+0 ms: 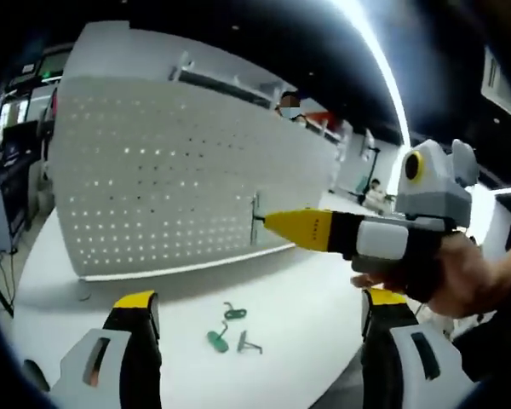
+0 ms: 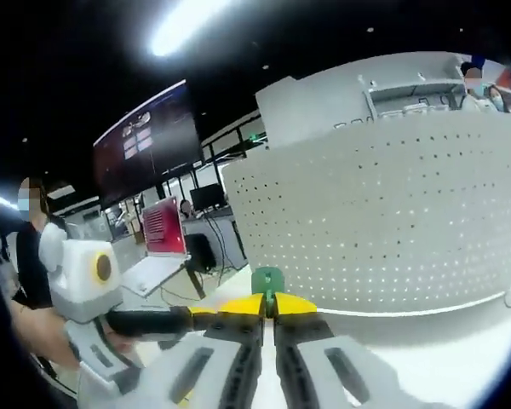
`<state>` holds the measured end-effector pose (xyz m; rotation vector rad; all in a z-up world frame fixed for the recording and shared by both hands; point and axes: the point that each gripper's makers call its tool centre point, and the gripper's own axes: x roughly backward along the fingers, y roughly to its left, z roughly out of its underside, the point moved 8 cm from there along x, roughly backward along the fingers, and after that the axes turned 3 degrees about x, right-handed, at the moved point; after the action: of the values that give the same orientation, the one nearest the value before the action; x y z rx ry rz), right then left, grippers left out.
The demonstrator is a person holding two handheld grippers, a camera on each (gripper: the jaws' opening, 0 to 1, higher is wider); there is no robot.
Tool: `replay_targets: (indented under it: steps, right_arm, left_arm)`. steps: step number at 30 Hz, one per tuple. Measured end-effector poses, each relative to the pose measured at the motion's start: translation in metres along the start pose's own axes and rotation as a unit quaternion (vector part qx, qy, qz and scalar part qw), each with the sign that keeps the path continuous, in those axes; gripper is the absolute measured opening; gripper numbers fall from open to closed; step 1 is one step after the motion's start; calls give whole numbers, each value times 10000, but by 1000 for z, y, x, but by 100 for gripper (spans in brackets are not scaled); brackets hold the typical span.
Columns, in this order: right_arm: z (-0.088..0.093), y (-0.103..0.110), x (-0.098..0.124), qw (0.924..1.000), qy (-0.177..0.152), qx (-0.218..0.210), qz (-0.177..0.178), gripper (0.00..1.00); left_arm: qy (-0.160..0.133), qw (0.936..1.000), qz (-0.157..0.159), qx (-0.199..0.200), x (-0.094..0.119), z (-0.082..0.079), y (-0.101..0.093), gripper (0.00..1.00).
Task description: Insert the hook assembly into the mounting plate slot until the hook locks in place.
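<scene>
1 hook points at the pegboard, held by the right claw.

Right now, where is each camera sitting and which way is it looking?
Left gripper view: rides on the open left tool, facing the white pegboard across the table; the right tool enters from the right, in the right hand.
Right gripper view: rides on the right tool, shut on a green hook, facing the pegboard; the left tool and left hand show at left.
Shared: the pegboard; each sees the other tool.
</scene>
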<state>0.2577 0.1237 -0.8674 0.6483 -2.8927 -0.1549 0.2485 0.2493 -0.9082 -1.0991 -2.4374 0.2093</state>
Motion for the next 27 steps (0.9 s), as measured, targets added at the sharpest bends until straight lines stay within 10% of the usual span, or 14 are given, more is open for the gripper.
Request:
replay_targets:
  steps: [27]
  right_arm:
    - [-57,-59,-49,9803,-978,992,1402,0]
  left_arm:
    - [205,9996,-179,3,6,0,14,100]
